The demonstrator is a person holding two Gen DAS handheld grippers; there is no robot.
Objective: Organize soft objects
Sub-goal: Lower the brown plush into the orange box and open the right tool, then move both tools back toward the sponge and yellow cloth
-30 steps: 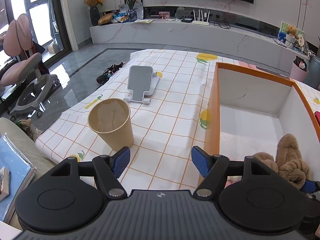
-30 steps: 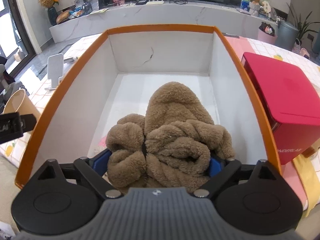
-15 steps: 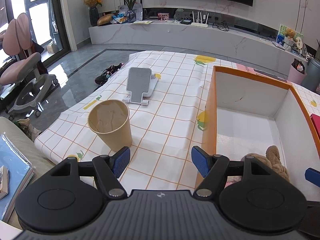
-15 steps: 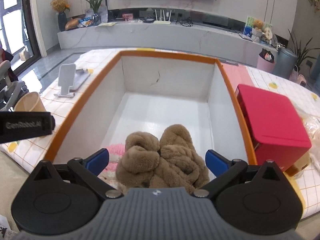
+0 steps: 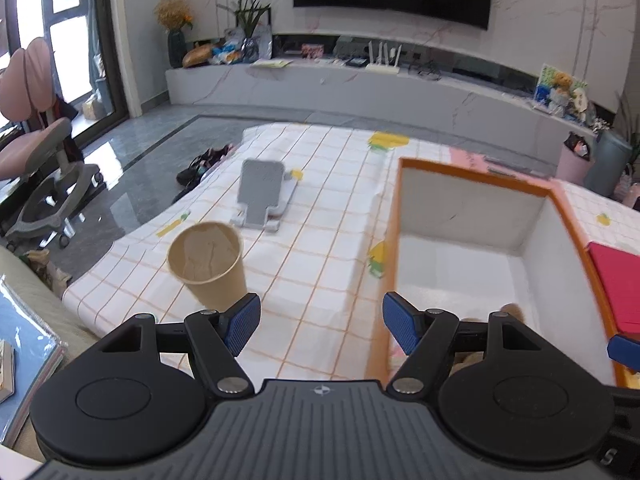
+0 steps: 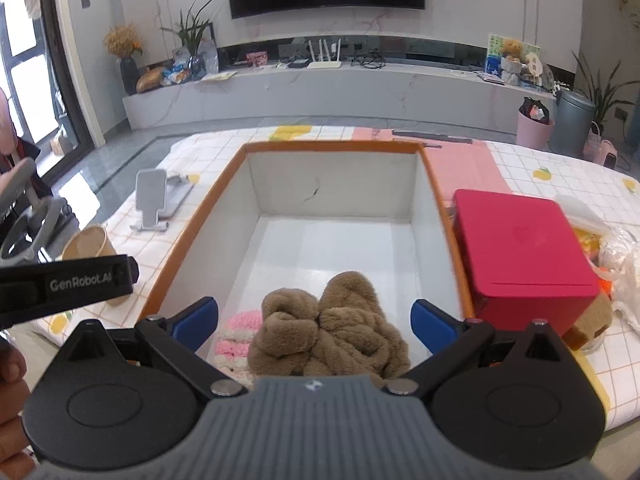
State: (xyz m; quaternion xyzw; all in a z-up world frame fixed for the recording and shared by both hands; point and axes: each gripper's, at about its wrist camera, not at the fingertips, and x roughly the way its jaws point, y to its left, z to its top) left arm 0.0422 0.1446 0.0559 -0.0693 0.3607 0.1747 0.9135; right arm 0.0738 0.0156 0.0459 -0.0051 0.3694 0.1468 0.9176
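**Both sets of fingers spread wide, nothing held**

Fingers [image 6: 430,326] of the right gripper [image 6: 314,326] standing far apart, blue pads clear of everything, poised above the near end of the orange-rimmed white box [image 6: 332,146]. Between and below those pads, resting on the box floor against the near wall: brown fleece bundle [image 6: 332,332], crumpled in folds, untouched by either pad. Just left of it, touching it, pink and white knitted piece [image 6: 236,332], partly hidden under the gripper body. Far end of the box floor bare.

Left gripper [image 5: 322,328] likewise gaping, pads over the checked tablecloth [image 5: 320,240] beside the box's left wall, gripping nothing. Ahead of its left finger, upright on the cloth: tan paper cup [image 5: 208,260]. Farther along, grey phone stand [image 5: 262,194], well apart from the cup.

Right of the box, close against its wall: red box [image 6: 520,256], lid shut. Beyond that, crinkled clear plastic bag [image 6: 620,264] with something orange inside, contents not identifiable. At the lower left edge of the right wrist view, part of a person's hand [image 6: 10,408] next to a black bar marked GenRobot.AI.
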